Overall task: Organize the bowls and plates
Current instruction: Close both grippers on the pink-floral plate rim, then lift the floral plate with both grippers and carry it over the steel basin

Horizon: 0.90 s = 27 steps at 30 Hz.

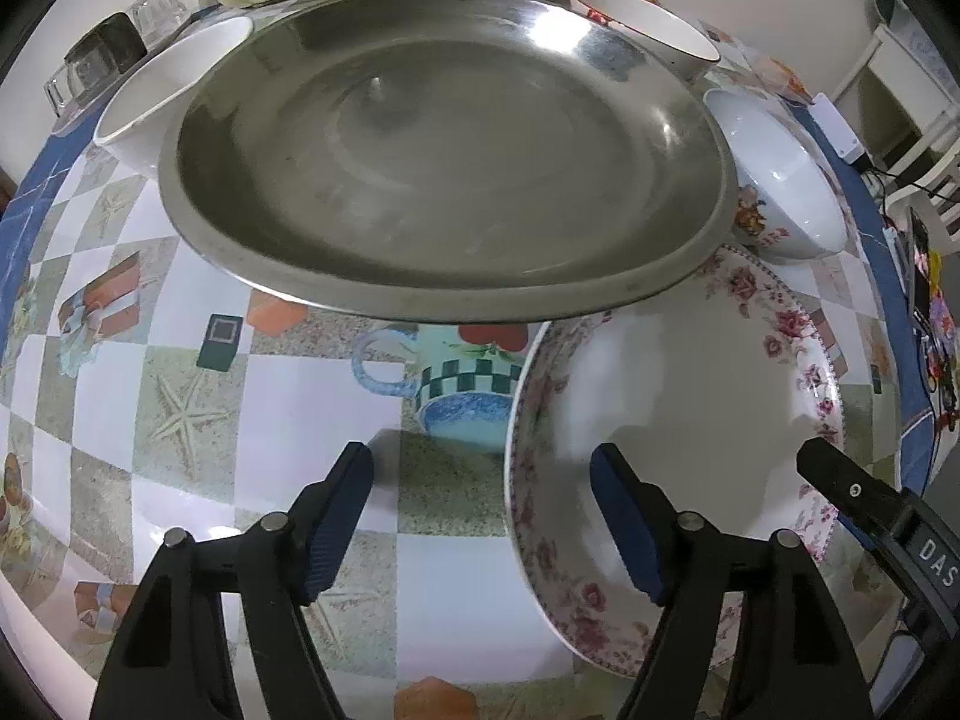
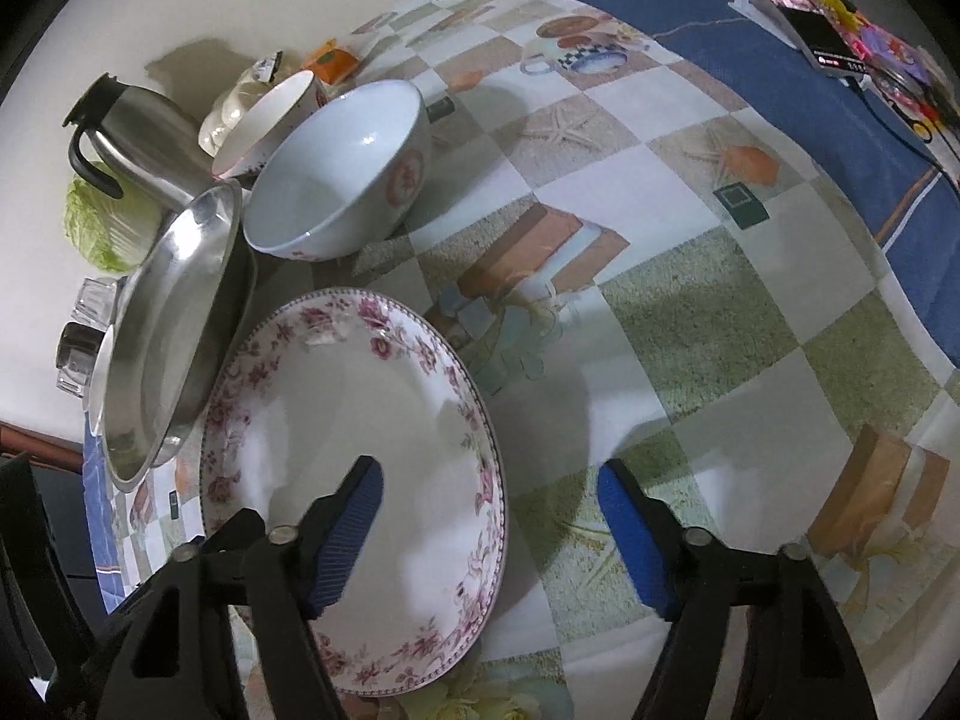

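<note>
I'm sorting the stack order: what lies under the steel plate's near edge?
The steel plate overlaps the floral plate's far rim and the patterned tablecloth. Whatever lies beneath its middle is hidden.

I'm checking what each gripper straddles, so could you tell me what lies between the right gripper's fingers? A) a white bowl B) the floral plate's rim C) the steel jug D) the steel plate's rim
B: in the right wrist view the floral plate has its rim between the open fingers of the right gripper.

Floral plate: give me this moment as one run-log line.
floral plate flat on tablecloth | left gripper open, straddles its left rim | right gripper open, straddles its right rim | steel plate overlaps far edge | not gripped
</note>
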Tool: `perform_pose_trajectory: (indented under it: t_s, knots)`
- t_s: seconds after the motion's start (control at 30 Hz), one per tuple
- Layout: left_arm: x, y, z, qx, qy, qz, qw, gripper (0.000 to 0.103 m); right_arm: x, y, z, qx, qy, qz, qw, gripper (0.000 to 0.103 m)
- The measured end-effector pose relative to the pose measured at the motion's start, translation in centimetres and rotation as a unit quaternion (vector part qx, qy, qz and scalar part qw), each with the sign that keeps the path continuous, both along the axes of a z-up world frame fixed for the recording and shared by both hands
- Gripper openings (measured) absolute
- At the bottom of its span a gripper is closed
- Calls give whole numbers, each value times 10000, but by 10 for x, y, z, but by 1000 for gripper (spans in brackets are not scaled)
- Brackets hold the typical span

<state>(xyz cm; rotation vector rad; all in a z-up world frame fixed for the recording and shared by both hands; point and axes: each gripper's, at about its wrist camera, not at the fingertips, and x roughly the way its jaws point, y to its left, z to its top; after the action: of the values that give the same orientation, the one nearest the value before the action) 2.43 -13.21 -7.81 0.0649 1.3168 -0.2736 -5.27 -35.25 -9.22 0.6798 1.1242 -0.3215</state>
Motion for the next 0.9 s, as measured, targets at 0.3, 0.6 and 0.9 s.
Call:
perform_pose_trajectory:
  t_s: [0.3, 0.6, 0.9]
  knots:
    - [10, -15, 4, -294, -121, -239, 9992, 33, -2, -5, -2, -6, 2, -4, 10000, 33]
    - [8, -16, 1, -529, -145, -317, 9980, 23, 6, 2, -7, -206, 32, 206, 9996, 24]
    - [0, -10, 4, -579, -114, -312, 9978, 22, 5, 4, -6, 17, -105, 250, 9996, 20]
